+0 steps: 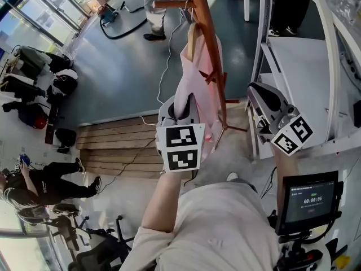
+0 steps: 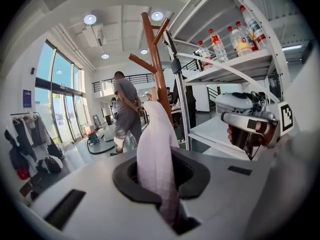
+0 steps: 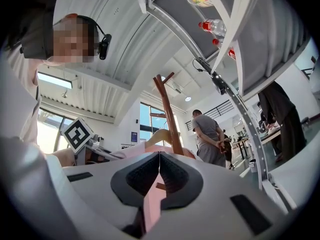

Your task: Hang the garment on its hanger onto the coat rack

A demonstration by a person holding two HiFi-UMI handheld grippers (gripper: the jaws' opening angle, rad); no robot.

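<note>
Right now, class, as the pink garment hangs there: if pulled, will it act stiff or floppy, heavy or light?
Probably floppy: the pink garment folds into a soft ridge where the left tool pinches it. Likely light: it drapes thinly from the hanger. A hard tug might swing it on the coat rack.

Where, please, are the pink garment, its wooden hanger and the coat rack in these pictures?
pink garment (image 1: 192, 81), head view, upper cloth.
wooden hanger (image 1: 192, 41), head view, its shoulder arm.
coat rack (image 2: 156, 74), left gripper view, its pole.

Your right gripper (image 3: 159, 156): jaws closed, tips meeting. Beyond them you have a pink garment (image 3: 132, 150) on a wooden hanger (image 3: 157, 134), at the brown coat rack (image 3: 170, 116).
</note>
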